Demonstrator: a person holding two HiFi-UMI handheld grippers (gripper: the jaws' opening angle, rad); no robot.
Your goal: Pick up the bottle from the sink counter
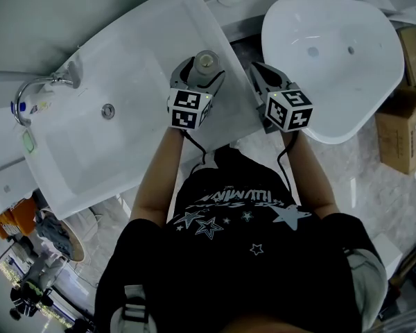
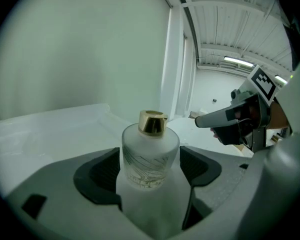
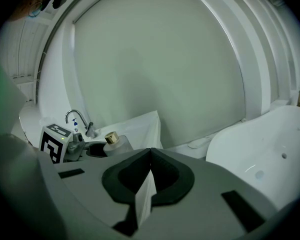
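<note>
A frosted glass bottle (image 1: 206,62) with a gold cap stands upright near the right edge of the white sink counter (image 1: 159,40). My left gripper (image 1: 203,73) is open with its jaws on either side of the bottle (image 2: 150,154), which sits deep between the pads; I see no squeeze on it. In the left gripper view the bottle fills the gap between the dark pads (image 2: 102,176). My right gripper (image 1: 258,71) is shut and empty, held just right of the counter's edge. From the right gripper view the bottle (image 3: 112,143) and the left gripper (image 3: 75,146) show at lower left.
A chrome faucet (image 1: 45,85) and the drain (image 1: 108,110) lie at the counter's left. A large white tub (image 1: 333,54) stands close on the right, with a narrow gap between it and the counter. Cardboard boxes (image 1: 402,130) sit at the far right.
</note>
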